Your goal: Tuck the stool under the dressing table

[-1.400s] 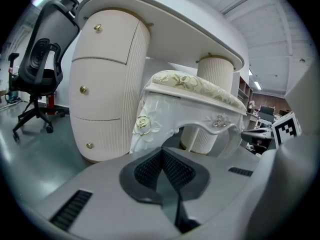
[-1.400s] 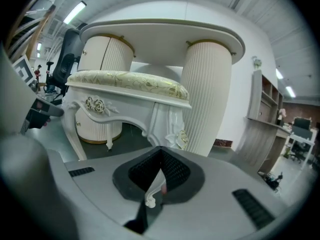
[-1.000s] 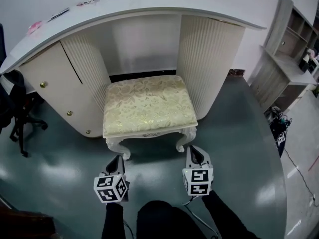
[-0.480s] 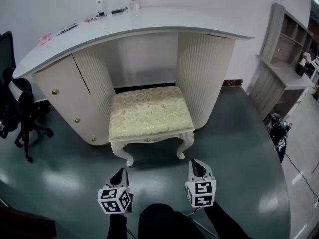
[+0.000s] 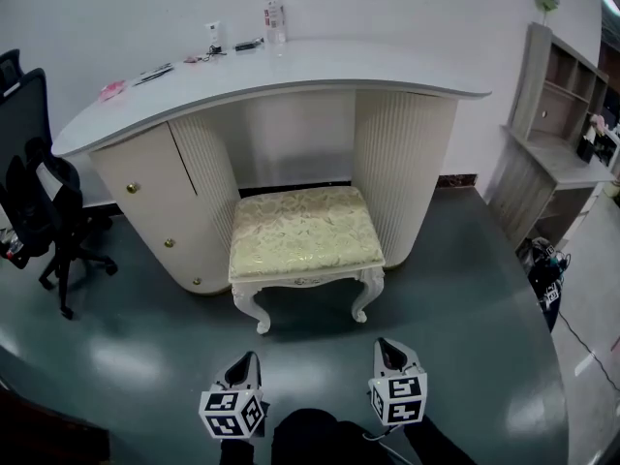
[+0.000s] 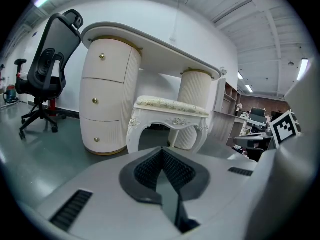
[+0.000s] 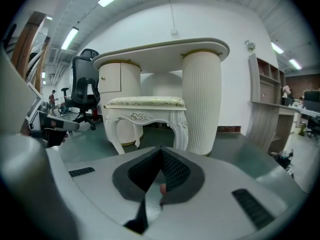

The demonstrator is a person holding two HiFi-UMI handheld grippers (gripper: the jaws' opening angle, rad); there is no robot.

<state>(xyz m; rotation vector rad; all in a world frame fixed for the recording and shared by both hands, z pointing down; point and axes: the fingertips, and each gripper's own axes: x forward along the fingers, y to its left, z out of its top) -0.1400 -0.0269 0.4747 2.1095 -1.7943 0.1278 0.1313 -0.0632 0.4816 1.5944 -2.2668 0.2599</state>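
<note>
Head view: stool (image 5: 305, 232) between table pedestals (image 5: 402, 168)

Head view, contents by count.

- One stool (image 5: 305, 235) at centre.
- One dressing table (image 5: 291, 66) at 12 o'clock.
- Three round knobs (image 5: 132, 188) on the table's cabinet, toward 9 o'clock.
- One bottle (image 5: 274, 13) on the tabletop at 12 o'clock.
- Small flat items (image 5: 155, 71) on the tabletop at 11 o'clock, perhaps four or five; they are too small to count surely.
- One black office chair (image 5: 44, 197) at the 9 o'clock edge.
- One shelf unit (image 5: 552, 105) at 2 o'clock.
- Two tools at 6 o'clock, the left gripper (image 5: 247, 358) and the right gripper (image 5: 387, 345). Each bears one marker cube (image 5: 232, 413).
</note>
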